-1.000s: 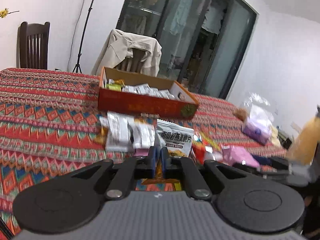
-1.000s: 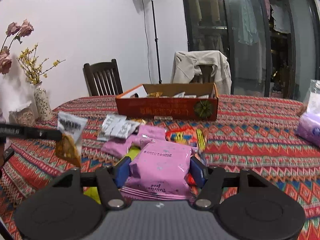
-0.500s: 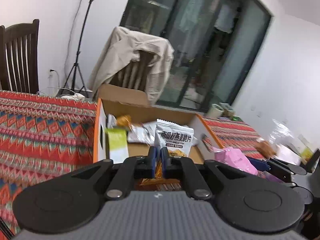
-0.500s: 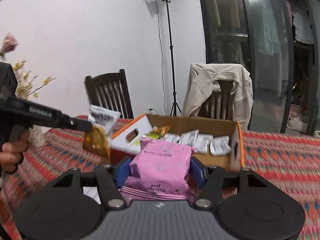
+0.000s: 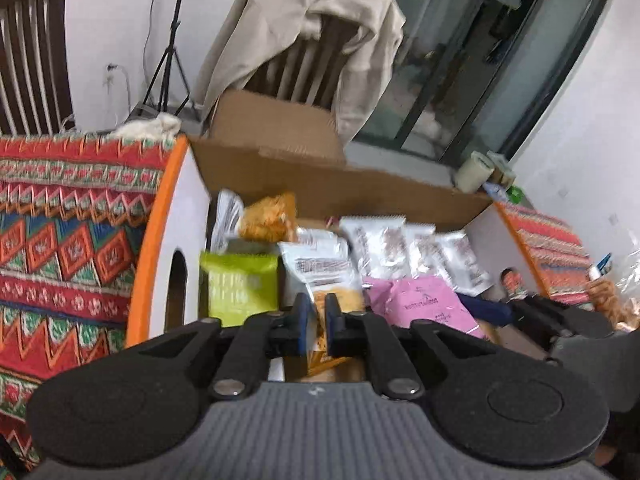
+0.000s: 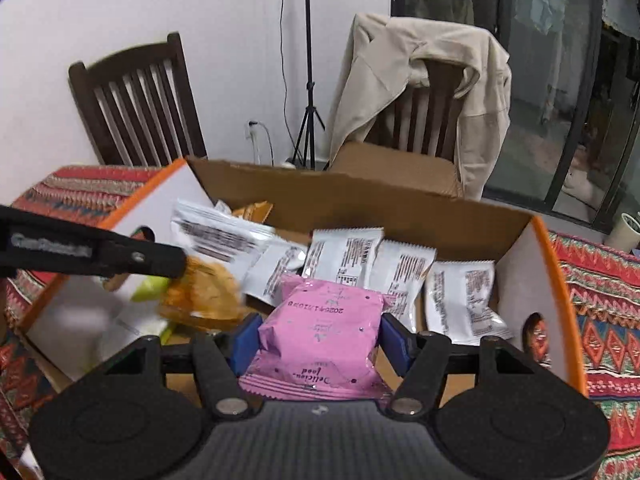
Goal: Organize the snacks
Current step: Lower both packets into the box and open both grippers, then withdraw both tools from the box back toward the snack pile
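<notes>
With both snacks carried over the cardboard box (image 6: 404, 208), we judge the drop-off step in hand. Our right gripper (image 6: 318, 338) has just been easing its jaws wider, yet the pink packet (image 6: 320, 332) sits between the pads, seemingly held. Our left gripper (image 5: 316, 320), nearly clenched and just easing too, pinches the white-and-orange chip bag (image 5: 320, 280) above the green packet (image 5: 240, 288). Next, we think, both jaws must spread fully so the packets fall among the white sachets (image 6: 344, 260).
</notes>
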`<state>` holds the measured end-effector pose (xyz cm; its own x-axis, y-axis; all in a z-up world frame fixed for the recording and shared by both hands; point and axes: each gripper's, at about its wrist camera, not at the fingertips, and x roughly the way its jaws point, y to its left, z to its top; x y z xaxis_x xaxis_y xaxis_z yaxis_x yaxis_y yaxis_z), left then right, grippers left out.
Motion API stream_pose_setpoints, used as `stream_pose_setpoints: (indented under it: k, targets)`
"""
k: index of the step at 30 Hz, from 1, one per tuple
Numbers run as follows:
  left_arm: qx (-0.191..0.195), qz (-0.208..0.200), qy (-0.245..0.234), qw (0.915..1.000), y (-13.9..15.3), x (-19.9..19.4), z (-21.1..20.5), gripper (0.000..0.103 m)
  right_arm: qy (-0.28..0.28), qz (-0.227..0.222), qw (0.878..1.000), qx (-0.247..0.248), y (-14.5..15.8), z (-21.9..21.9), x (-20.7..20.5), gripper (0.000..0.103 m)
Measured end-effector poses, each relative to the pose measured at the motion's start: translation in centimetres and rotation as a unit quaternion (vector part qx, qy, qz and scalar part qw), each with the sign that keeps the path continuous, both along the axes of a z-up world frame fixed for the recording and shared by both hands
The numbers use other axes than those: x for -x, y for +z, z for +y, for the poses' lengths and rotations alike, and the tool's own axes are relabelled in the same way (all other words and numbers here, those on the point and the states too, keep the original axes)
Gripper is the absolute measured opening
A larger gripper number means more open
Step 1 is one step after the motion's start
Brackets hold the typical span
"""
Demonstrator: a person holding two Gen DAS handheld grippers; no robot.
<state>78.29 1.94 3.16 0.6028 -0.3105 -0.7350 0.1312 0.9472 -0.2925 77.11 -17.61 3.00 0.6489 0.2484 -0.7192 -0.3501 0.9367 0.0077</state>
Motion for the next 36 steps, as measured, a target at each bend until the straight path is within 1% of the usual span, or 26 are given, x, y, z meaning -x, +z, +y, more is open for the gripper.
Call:
stream_pose_setpoints:
  k: [1,2,3,4,7,9,11,12,13,14,16,18,19,20,23,26,28,31,34,36]
  targets:
    - [-0.003,0.002,-0.004,1.0,-0.2,0.0,-0.1,0.017,0.005,-0.004,1.0,-0.005,0.1,0.1,0.0,0.07]
    - [-0.006,0.001,-0.005,1.0,-0.3,0.0,0.0,0.028,0.006,-0.009,1.0,-0.011,0.3,0.0,-0.1,0.073]
    - [-0.009,-0.002,-0.004,0.9999,-0.2,0.3,0.1,0.033,0.006,-0.012,1.0,-0.016,0.5,-0.1,0.0,0.076]
    - [-0.013,-0.008,-0.003,0.9999,0.1,0.7,0.3,0.04,0.005,-0.014,1.0,-0.019,0.7,-0.3,0.4,0.078]
    - [-0.025,-0.028,-0.005,0.9993,1.8,2.1,1.0,0.041,-0.001,-0.031,0.999,-0.024,2.2,-1.2,1.3,0.079]
    - [-0.034,-0.043,-0.005,0.9985,3.6,3.7,1.6,0.047,-0.005,-0.04,0.999,-0.026,3.5,-2.0,2.3,0.079]
    - [-0.051,-0.067,-0.012,0.9964,5.3,6.0,1.8,0.063,-0.006,-0.051,0.998,-0.029,5.2,-2.9,3.7,0.081]
    - [-0.056,-0.085,-0.017,0.9946,6.2,7.6,1.9,0.067,-0.006,-0.058,0.998,-0.031,6.0,-3.4,4.6,0.083]
    - [-0.056,-0.102,-0.023,0.993,7.0,9.4,2.1,0.078,-0.005,-0.068,0.997,-0.035,7.0,-4.0,5.8,0.084]
    - [-0.056,-0.114,-0.029,0.9915,7.7,11.0,2.3,0.083,-0.004,-0.077,0.996,-0.039,7.8,-4.6,6.9,0.086]
    - [-0.052,-0.134,-0.037,0.9889,8.7,14.3,2.6,0.085,-0.003,-0.097,0.994,-0.052,9.3,-5.9,9.8,0.09]
    - [-0.054,-0.157,-0.043,0.9852,9.4,18.0,3.0,0.091,0.0,-0.113,0.991,-0.067,10.2,-7.0,13.0,0.094]
    - [-0.054,-0.171,-0.042,0.9829,9.5,19.8,3.3,0.099,0.001,-0.118,0.99,-0.073,10.4,-7.6,14.3,0.096]
    - [-0.057,-0.187,-0.035,0.9801,9.5,22.0,3.5,0.101,0.0,-0.121,0.989,-0.079,10.5,-8.2,15.9,0.098]
    - [-0.078,-0.218,-0.028,0.9724,9.1,27.9,3.7,0.102,-0.006,-0.128,0.987,-0.101,10.8,-9.9,20.5,0.099]
    - [-0.088,-0.24,-0.02,0.9666,8.3,33.5,3.9,0.103,-0.013,-0.131,0.984,-0.12,10.7,-11.3,25.3,0.101]
    - [-0.091,-0.248,-0.013,0.9643,7.7,36.7,4.1,0.103,-0.012,-0.137,0.981,-0.135,10.3,-11.9,28.9,0.103]
    - [-0.088,-0.253,-0.004,0.9635,6.7,41.3,4.3,0.103,-0.01,-0.135,0.979,-0.15,9.4,-12.5,33.3,0.103]
    - [-0.087,-0.245,0.013,0.9655,5.7,44.9,4.4,0.103,-0.007,-0.138,0.979,-0.147,8.6,-12.6,37.7,0.103]
    - [-0.076,-0.242,0.026,0.967,5.4,47.1,4.7,0.103,-0.006,-0.14,0.98,-0.139,8.1,-12.5,40.1,0.103]
